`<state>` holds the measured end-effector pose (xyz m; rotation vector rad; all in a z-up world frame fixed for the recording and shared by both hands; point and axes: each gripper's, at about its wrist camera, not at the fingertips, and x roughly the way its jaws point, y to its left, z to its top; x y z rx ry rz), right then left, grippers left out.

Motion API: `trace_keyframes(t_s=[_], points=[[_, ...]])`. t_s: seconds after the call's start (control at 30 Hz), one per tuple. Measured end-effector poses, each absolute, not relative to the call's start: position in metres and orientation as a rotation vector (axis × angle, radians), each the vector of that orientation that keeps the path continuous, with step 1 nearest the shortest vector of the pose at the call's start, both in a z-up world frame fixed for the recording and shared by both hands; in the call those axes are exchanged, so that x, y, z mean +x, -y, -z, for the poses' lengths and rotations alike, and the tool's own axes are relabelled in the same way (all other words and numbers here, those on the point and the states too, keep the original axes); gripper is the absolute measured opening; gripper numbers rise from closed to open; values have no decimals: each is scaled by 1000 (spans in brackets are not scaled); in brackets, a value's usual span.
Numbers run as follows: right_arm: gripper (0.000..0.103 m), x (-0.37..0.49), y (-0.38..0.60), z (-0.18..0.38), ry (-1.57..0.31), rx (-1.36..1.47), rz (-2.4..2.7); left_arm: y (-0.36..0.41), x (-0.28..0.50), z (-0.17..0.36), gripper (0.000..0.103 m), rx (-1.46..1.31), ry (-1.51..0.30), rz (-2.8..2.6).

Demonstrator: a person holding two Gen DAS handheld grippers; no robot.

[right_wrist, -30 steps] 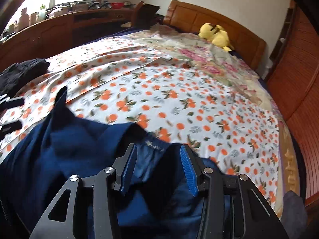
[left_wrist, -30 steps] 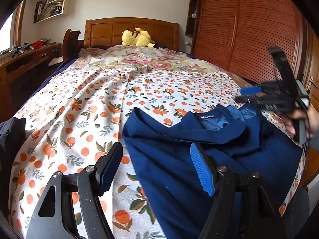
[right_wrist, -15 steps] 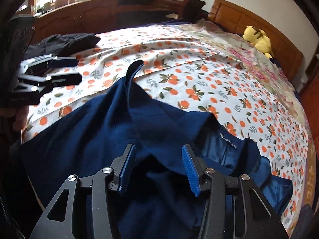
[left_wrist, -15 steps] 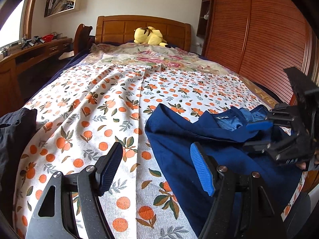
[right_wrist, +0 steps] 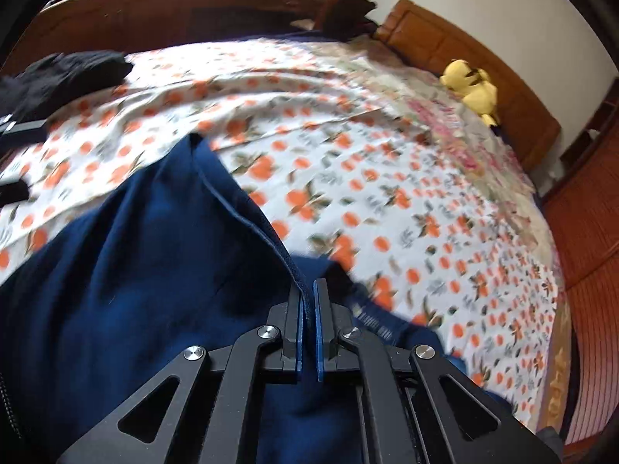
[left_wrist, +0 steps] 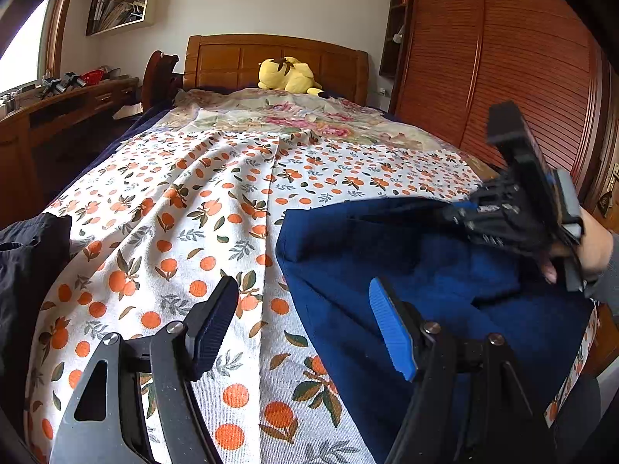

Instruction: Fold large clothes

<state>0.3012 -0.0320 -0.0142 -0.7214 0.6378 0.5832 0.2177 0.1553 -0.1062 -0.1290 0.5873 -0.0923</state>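
Observation:
A large navy blue garment point(left_wrist: 387, 255) lies rumpled on the near right part of the bed; it fills the lower left of the right wrist view point(right_wrist: 135, 270). My right gripper point(right_wrist: 308, 294) is shut on a folded edge of the garment. It shows in the left wrist view point(left_wrist: 464, 212) at the right, over the garment. My left gripper point(left_wrist: 305, 317) is open and empty, above the garment's left edge and the bedsheet.
The bed has a white sheet with orange fruit print point(left_wrist: 193, 212). A black garment point(left_wrist: 27, 255) lies at the bed's left edge. A yellow plush toy point(left_wrist: 288, 75) rests by the wooden headboard. A wooden desk point(left_wrist: 58, 112) stands left, a wardrobe point(left_wrist: 522, 77) right.
My right gripper has gone from open to shut on the garment's edge, and that view is blurred by motion. My left gripper stays open.

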Motion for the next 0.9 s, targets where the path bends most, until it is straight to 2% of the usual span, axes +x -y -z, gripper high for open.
trace_keyframes(t_s=[0.23,0.37,0.53,0.87,0.9], points=[[5,342,15,13,-612,-678,-491,-148,218,99,71,-146,-564,116],[39,339,23,4,-618,-617,-489,-139,220,92,71,-143,-551,136],[41,322,53,4,-682,-549,-546,-125,221,87,71,-126,-545,164],[41,322,76,72,-924,-525,-615,-108,226,90,71,-111,-562,191],[38,324,75,75,-940,-526,-615,-108,227,91,71,-110,-564,192]])
